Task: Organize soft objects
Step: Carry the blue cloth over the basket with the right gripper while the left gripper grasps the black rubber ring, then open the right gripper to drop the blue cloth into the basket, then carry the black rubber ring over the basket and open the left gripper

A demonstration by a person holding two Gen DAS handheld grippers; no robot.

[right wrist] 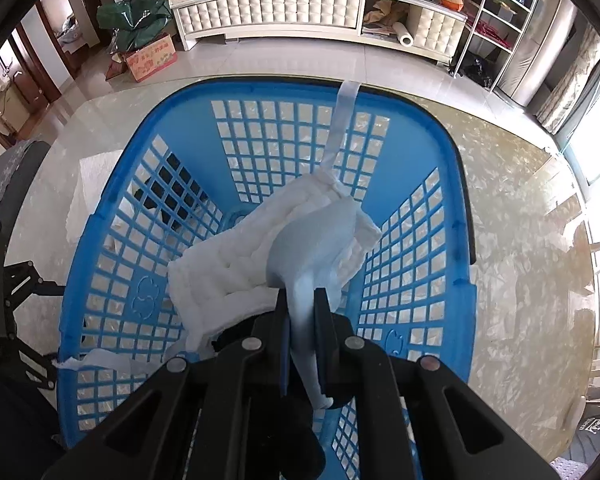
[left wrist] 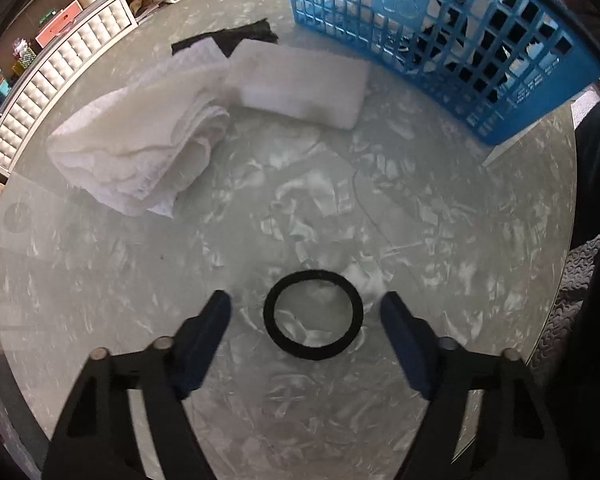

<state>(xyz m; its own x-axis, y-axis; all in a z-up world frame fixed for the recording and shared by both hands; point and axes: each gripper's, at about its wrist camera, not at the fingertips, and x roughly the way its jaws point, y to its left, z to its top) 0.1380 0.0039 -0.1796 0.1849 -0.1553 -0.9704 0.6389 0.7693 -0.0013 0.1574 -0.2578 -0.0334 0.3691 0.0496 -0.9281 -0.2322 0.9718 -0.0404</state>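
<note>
In the left wrist view my left gripper (left wrist: 306,312) is open, its blue pads on either side of a black hair band (left wrist: 313,314) lying flat on the marble table. A folded white towel (left wrist: 140,152), a white sponge block (left wrist: 300,84) and a black cloth (left wrist: 236,38) lie beyond it. The blue basket (left wrist: 460,40) stands at the far right. In the right wrist view my right gripper (right wrist: 302,304) is shut on a white face mask (right wrist: 308,240), holding it over the inside of the blue basket (right wrist: 460,240). One mask strap (right wrist: 342,120) hangs over the far rim.
The round marble table (left wrist: 100,280) ends at its edge on the left and right. A white cabinet (right wrist: 268,10) with clutter and a wire shelf (right wrist: 496,20) stand across the room. A white cloth (right wrist: 88,192) lies left of the basket.
</note>
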